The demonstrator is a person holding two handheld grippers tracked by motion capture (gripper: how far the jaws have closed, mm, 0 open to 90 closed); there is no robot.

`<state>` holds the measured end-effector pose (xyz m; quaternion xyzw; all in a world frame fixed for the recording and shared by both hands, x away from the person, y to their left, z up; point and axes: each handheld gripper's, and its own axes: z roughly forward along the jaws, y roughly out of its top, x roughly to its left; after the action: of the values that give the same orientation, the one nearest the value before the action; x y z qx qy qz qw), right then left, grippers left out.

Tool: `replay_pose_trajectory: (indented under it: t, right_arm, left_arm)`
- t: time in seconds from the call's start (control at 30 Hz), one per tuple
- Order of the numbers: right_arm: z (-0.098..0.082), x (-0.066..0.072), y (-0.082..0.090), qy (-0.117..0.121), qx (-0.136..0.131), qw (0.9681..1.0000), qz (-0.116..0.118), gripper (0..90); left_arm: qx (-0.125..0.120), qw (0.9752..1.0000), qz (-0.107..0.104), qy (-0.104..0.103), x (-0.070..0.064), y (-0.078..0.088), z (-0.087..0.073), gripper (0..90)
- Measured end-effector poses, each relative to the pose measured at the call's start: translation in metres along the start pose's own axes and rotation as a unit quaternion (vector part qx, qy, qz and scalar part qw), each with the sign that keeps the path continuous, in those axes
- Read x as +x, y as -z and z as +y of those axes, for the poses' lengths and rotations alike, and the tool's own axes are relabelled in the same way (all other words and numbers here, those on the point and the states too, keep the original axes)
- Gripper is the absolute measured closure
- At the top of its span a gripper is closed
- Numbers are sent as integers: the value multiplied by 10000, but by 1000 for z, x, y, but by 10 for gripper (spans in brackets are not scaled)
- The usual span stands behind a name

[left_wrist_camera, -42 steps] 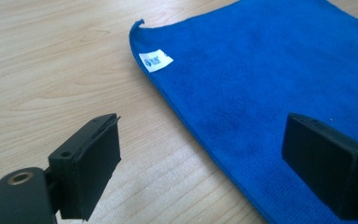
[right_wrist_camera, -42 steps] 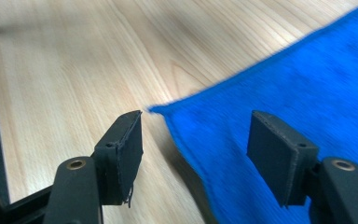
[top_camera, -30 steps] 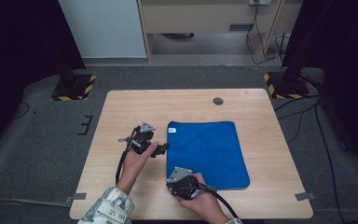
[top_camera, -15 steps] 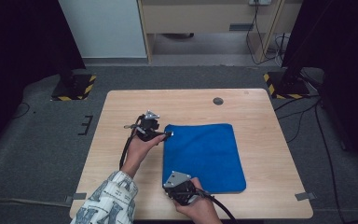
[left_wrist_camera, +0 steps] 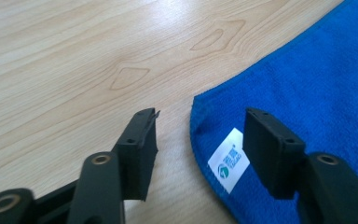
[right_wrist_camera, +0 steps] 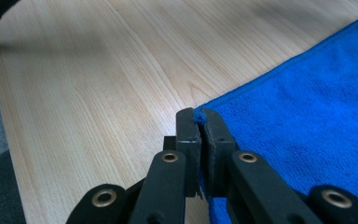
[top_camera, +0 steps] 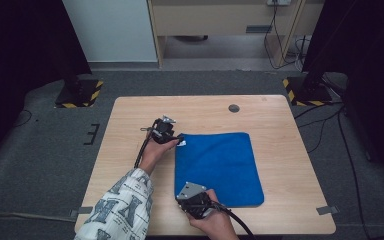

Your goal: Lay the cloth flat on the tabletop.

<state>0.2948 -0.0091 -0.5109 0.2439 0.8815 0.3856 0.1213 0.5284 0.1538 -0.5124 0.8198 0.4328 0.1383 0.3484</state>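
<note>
- The blue cloth [top_camera: 217, 167] lies flat on the table [top_camera: 130, 115].
- The right gripper [right_wrist_camera: 199, 122] pinches its near corner.
- The left gripper [left_wrist_camera: 200, 135] has been closing, jaws apart around the tag [left_wrist_camera: 228, 158] corner, not touching.

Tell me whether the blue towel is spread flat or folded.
Spread flat. The blue terry-cloth towel lies as a single flat sheet on the light wooden table, with its white label showing at one corner.

Cloth [top_camera: 219, 167] flat on table [top_camera: 130, 125]
</note>
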Motion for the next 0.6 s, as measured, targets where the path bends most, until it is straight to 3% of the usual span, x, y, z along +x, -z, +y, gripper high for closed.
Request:
replay_pose_trajectory:
  t: [0.07, 0.13, 0.2, 0.3, 0.53, 0.6]
  right_arm:
    - [-1, 0, 0, 1, 21, 10000, 4, 866]
    - [-3, 0, 0, -57, 24, 10000, 32, 866]
    - [-4, 1, 0, -67, 28, 10000, 45, 867]
    - [-4, 3, -1, -79, 24, 10000, 22, 869]
    - [-3, 7, 3, -108, -20, 9999, 0, 873]
    - [-3, 8, 4, -104, -1, 9999, 6, 875]
  left_arm:
    - [-117, 9999, -1, -10, 0, -4, 0, 493]
    - [-71, 10000, -12, -41, 0, -8, -1, 508]
    - [4, 9999, 69, -92, 0, -12, -3, 519]
    - [12, 9997, 205, -95, 3, -13, -4, 607]
    - [-64, 9995, -182, 236, 6, -12, -4, 869]
    - [-107, 9992, -231, 293, 6, -8, -2, 885]
